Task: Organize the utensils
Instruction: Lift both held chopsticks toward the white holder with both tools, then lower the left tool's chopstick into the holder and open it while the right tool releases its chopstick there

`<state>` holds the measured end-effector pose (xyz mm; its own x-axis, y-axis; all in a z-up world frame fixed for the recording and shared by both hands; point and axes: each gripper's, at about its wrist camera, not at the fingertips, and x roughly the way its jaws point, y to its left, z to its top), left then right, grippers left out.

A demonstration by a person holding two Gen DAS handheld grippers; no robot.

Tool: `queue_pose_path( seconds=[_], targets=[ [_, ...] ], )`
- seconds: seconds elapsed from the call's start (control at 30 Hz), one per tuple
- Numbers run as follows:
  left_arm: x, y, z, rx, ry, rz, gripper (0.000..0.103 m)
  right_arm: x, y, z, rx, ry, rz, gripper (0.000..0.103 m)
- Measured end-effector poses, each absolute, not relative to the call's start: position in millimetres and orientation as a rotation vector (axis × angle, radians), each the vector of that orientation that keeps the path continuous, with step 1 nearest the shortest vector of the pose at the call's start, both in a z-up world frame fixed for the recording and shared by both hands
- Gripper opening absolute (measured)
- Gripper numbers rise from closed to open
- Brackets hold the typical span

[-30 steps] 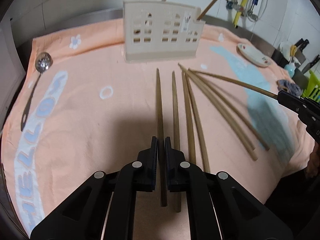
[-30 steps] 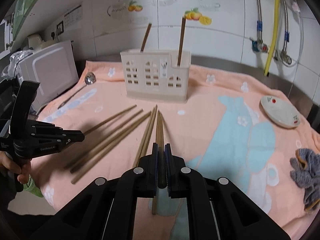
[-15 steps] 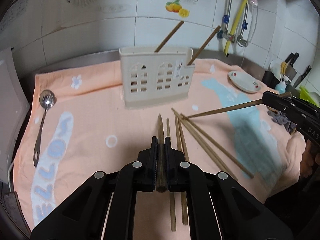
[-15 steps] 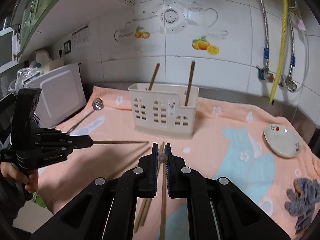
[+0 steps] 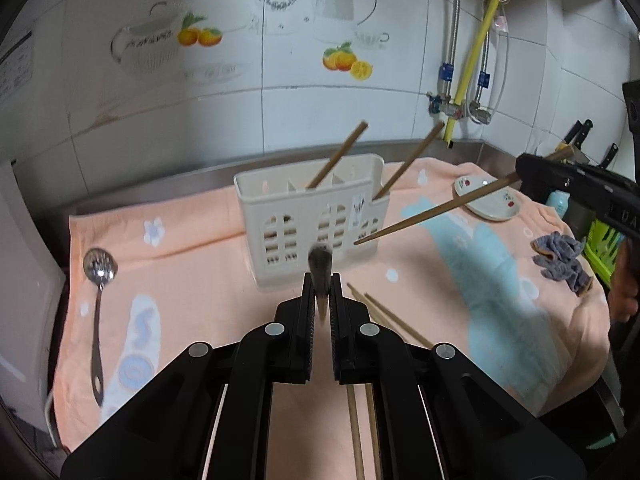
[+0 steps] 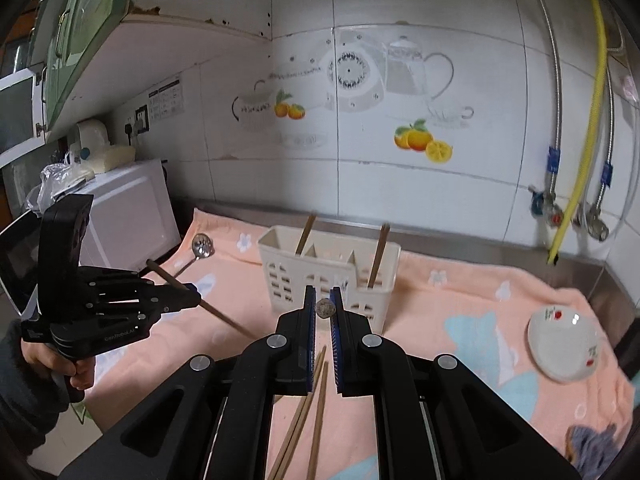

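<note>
left gripper (image 5: 321, 280): clamped on a chopstick (image 5: 320, 266), held end-on to its camera, blurred tip pointing toward the holder
right gripper (image 6: 323, 300): clamped on a second chopstick (image 6: 325, 309), also seen end-on; in the left view this stick (image 5: 432, 212) runs from the gripper at right, tip close to the holder's front wall, up in the air
loose chopsticks (image 5: 384, 312): several lie flat on the towel just below and behind both grippers, near edge of the counter; more in the right view (image 6: 316, 400)
towel (image 5: 200, 272): peach with light blue print, covers the counter under everything
holder (image 5: 312, 220): cream plastic caddy with window cut-outs, upright mid-towel, beyond the loose sticks; divided into compartments
stowed chopsticks: two already stand in the holder, both leaning right in the left view; one (image 5: 338, 154) in a middle compartment, one (image 5: 410, 160) in the low right-end compartment
slotted spoon (image 5: 98, 312): metal, flat on the towel's left side, bowl away from camera, well apart from the holder
cloth (image 5: 560, 258): grey rag, crumpled, right edge of the towel
saucer (image 5: 486, 200): small white dish with red print, right of the holder, further back
hands: one grips the left tool's handle (image 6: 76, 372), seen from the right view
wall (image 6: 360, 120): white tile with fruit and teapot decals, yellow hose (image 6: 580, 152) and taps at right
</note>
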<state>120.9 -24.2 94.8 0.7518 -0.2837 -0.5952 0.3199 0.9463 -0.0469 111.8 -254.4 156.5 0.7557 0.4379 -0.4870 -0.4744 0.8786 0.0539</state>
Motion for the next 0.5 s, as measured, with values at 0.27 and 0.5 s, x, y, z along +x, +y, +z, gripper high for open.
queue_pose_path(
  seconds=[0.27,0.5],
  targets=[
    [126,-20,141,0.088,0.556,-0.321,0.006,122,-268,199,-0.074,0.494,0.532,0.007],
    [135,-19,194,0.119,0.44,-0.292,0.006,139,-277,224,-0.071,0.47,0.503,0.007]
  ],
)
